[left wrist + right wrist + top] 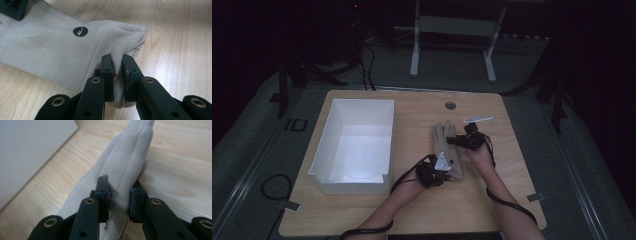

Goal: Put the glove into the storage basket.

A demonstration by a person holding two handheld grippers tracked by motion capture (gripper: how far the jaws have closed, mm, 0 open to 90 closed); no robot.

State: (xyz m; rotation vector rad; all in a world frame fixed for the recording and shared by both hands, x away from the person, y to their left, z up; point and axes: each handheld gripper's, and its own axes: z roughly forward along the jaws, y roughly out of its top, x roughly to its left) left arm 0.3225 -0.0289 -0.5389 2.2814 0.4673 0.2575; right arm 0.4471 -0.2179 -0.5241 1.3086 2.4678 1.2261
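Dark floor rings a wooden table (362, 215), where a beige glove (445, 139) lies right of centre, beside a white box (357, 145) near the left edge; the left gripper (432, 172) pinches the cuff, the right gripper (468, 140) clamps 1 finger; both grips look secured, but the glove is not yet in the box, likely its destination.

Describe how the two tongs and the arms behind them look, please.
Both tongs, left and right, have black jaws on black link arms with brass-coloured rivets. The left tongs carry a grey three-cornered plate on top. A black cable trails from each along the forearm. The forearms are bare, without sleeves.
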